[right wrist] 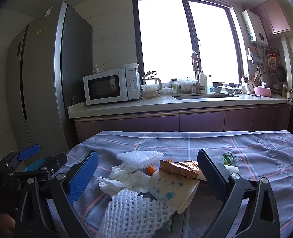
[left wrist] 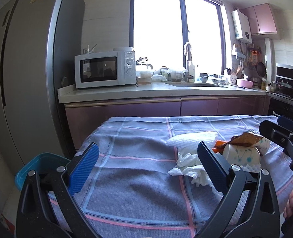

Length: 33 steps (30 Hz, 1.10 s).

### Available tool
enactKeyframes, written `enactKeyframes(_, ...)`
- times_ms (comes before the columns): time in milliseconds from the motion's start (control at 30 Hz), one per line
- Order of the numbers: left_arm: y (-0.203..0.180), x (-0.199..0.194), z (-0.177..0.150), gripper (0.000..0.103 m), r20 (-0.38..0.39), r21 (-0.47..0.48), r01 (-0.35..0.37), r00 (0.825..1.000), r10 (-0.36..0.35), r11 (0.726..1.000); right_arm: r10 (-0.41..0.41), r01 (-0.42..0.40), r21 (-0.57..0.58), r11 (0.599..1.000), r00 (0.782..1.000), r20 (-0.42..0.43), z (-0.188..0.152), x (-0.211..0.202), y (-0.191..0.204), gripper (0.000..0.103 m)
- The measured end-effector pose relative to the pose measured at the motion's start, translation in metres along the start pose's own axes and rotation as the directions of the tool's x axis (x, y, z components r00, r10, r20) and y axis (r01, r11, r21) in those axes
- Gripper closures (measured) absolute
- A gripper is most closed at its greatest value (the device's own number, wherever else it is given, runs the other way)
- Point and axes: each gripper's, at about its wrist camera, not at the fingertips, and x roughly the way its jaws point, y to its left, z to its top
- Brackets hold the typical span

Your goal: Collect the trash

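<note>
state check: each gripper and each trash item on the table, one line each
left gripper: open, empty, over bare tablecloth
right gripper: open, empty, trash pile between its fingers
paper cup: lying on its side
crumpled tissue: loose on the tablecloth
white foam net: lying flat, overlapping the cup
brown snack wrapper: crumpled, resting on the cup
blue bin: beside the table, contents hidden

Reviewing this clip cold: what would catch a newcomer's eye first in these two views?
The heap of trash in the middle of the checked tablecloth: a tipped paper cup with blue dots, crumpled tissue, white foam netting and a brown wrapper. Both the right gripper and left gripper stand open, holding nothing. Behind, a glaring window over the kitchen counter.
</note>
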Motion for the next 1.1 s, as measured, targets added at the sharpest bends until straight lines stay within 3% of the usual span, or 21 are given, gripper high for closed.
enactKeyframes(100, -0.01, 0.006, -0.006, 0.005, -0.04, 0.032, 0.075, 0.996, -0.074, 0.997, -0.012, 0.012, 0.016, 1.0, 1.0, -0.022, -0.005, 0.001, -0.009, 0.007)
enactKeyframes(200, -0.023, 0.016, -0.014, 0.005, -0.113, 0.052, 0.198, 0.975, -0.191, 0.979, -0.021, 0.023, 0.031, 0.999, 0.999, -0.048, -0.011, 0.003, -0.019, 0.007)
enactKeyframes(333, -0.041, 0.031, -0.027, 0.005, -0.203, 0.051, 0.334, 0.926, -0.317, 0.941, -0.01, 0.016, 0.058, 0.998, 0.996, -0.094, -0.019, 0.008, -0.029, 0.007)
enactKeyframes(433, -0.057, 0.036, -0.037, 0.009, -0.251, 0.049, 0.409, 0.888, -0.385, 0.911, 0.019, -0.006, 0.093, 0.996, 0.99, -0.138, -0.026, 0.016, -0.037, 0.013)
enactKeyframes(567, -0.07, 0.049, -0.049, 0.027, -0.329, 0.021, 0.479, 0.832, -0.447, 0.877, 0.091, -0.05, 0.186, 0.981, 0.972, -0.216, -0.036, 0.033, -0.05, 0.033)
enactKeyframes(700, -0.075, 0.062, -0.058, 0.042, -0.387, -0.028, 0.518, 0.783, -0.487, 0.855, 0.159, -0.086, 0.273, 0.958, 0.953, -0.257, -0.046, 0.043, -0.059, 0.046)
enactKeyframes(767, -0.076, 0.069, -0.062, 0.062, -0.405, -0.052, 0.527, 0.765, -0.501, 0.848, 0.177, -0.094, 0.295, 0.951, 0.947, -0.269, -0.049, 0.046, -0.06, 0.053)
enactKeyframes(800, -0.077, 0.071, -0.064, 0.065, -0.409, -0.057, 0.528, 0.762, -0.502, 0.847, 0.19, -0.105, 0.299, 0.948, 0.944, -0.27, -0.05, 0.046, -0.06, 0.063)
enactKeyframes(867, -0.077, 0.071, -0.066, 0.078, -0.401, -0.042, 0.511, 0.779, -0.483, 0.859, 0.205, -0.117, 0.301, 0.946, 0.939, -0.278, -0.051, 0.047, -0.057, 0.068)
enactKeyframes(967, -0.07, 0.066, -0.064, 0.083, -0.394, -0.05, 0.519, 0.775, -0.494, 0.853, 0.243, -0.157, 0.305, 0.939, 0.931, -0.271, -0.051, 0.045, -0.051, 0.084)
enactKeyframes(1100, -0.058, 0.057, -0.06, 0.086, -0.38, -0.05, 0.523, 0.778, -0.501, 0.851, 0.289, -0.211, 0.291, 0.933, 0.921, -0.262, -0.046, 0.04, -0.038, 0.093)
